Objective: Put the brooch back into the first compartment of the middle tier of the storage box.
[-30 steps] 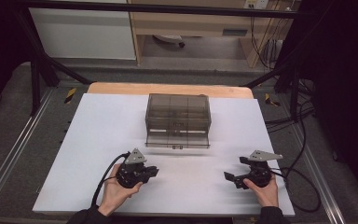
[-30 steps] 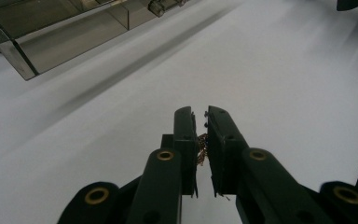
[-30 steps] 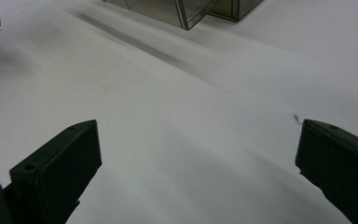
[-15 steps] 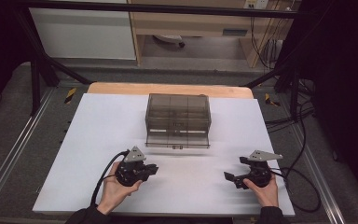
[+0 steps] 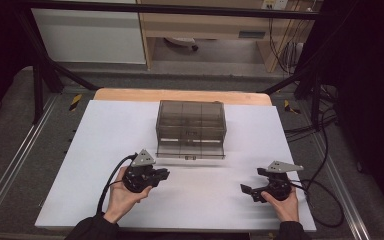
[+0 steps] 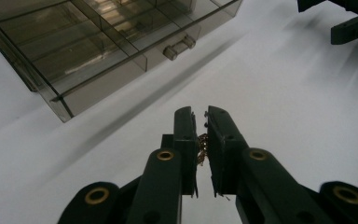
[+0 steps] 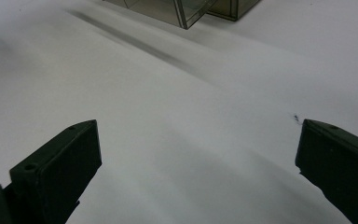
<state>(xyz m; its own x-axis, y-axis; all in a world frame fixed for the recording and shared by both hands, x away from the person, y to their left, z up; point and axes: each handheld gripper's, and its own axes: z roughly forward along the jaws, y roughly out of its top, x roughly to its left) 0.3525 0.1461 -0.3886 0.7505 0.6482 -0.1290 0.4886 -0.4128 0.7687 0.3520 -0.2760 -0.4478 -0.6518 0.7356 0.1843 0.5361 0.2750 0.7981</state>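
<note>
While your left gripper [image 6: 201,122] rests on the white surface [image 5: 105,145] near the front left corner of the smoky plastic organizer box [image 5: 191,129], its jaws are nearly together, pinching a small gold-coloured piece [image 6: 202,143], perhaps a bit of fine chain. That piece looks light, limp and easy to lose, so I'd keep it clamped deep between the pads as it sits now. The box stands at the middle of the surface, with a drawer [image 5: 190,149] pulled out toward you and its dividers showing. It looks stiff, light and likely to slide; take the drawer by its small front tab [image 6: 179,46]. Your right gripper [image 5: 251,192] sits off the box's front right corner, jaws wide apart and holding nothing.
</note>
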